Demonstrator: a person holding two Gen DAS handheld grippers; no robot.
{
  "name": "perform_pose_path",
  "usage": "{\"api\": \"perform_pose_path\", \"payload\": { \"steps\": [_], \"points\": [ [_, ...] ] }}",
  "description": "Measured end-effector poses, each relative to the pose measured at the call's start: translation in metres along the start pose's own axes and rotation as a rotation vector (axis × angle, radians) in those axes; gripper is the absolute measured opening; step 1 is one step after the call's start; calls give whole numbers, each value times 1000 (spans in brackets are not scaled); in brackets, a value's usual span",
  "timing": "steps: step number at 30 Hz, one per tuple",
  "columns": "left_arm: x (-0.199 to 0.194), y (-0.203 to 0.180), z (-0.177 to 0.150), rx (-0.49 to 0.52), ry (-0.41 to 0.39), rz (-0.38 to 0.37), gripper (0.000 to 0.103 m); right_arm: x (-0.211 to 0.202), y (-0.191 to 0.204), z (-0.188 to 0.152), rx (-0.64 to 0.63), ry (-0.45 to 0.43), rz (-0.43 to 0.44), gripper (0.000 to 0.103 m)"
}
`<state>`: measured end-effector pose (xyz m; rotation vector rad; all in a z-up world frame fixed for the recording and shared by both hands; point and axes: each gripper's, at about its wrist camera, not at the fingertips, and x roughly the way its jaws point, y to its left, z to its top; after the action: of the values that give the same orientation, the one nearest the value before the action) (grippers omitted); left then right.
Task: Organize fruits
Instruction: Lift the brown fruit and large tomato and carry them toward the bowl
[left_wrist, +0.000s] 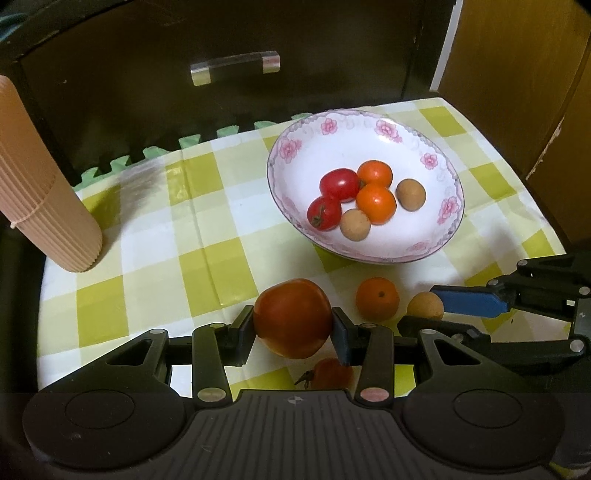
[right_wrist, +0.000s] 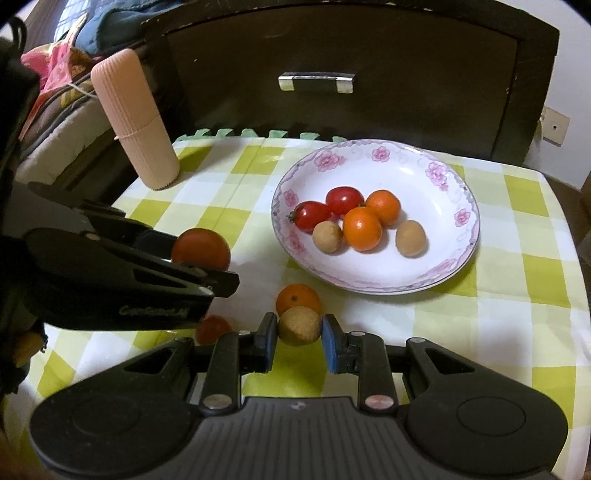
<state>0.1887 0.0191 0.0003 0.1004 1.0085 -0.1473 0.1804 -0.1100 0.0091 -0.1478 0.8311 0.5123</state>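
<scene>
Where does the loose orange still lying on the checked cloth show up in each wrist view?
Left wrist view: the loose orange sits lower centre-right, between the big tomato and a brown fruit.
Right wrist view: the orange is lower centre, right behind that brown fruit.
Shared landmark: the flowered plate just beyond it.

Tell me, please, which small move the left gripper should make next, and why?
Probably lift and carry toward the plate. The left gripper has both pads against the big tomato, so the grasp looks made, while the plate already holds six small fruits with bare room at its left side.
</scene>
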Motion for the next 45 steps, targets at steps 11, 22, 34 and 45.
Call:
{"api": "perform_pose_path", "payload": {
  "steps": [11, 22, 34, 45],
  "points": [
    [-5, -4, 16, -19, -35, -23, 51, -6, -16, 13, 38, -42, -36, 26],
    [8, -10, 51, -40, -66, -28, 51, 1, -48, 41, 84, -89, -82, 26],
    [36, -15, 85, -41, -75, -28, 51, 21, -66, 57, 98, -103, -103, 26],
    [55, -19, 98, -38, -72, -4, 53, 43, -88, 68, 95, -102, -134, 26]
  ]
}}
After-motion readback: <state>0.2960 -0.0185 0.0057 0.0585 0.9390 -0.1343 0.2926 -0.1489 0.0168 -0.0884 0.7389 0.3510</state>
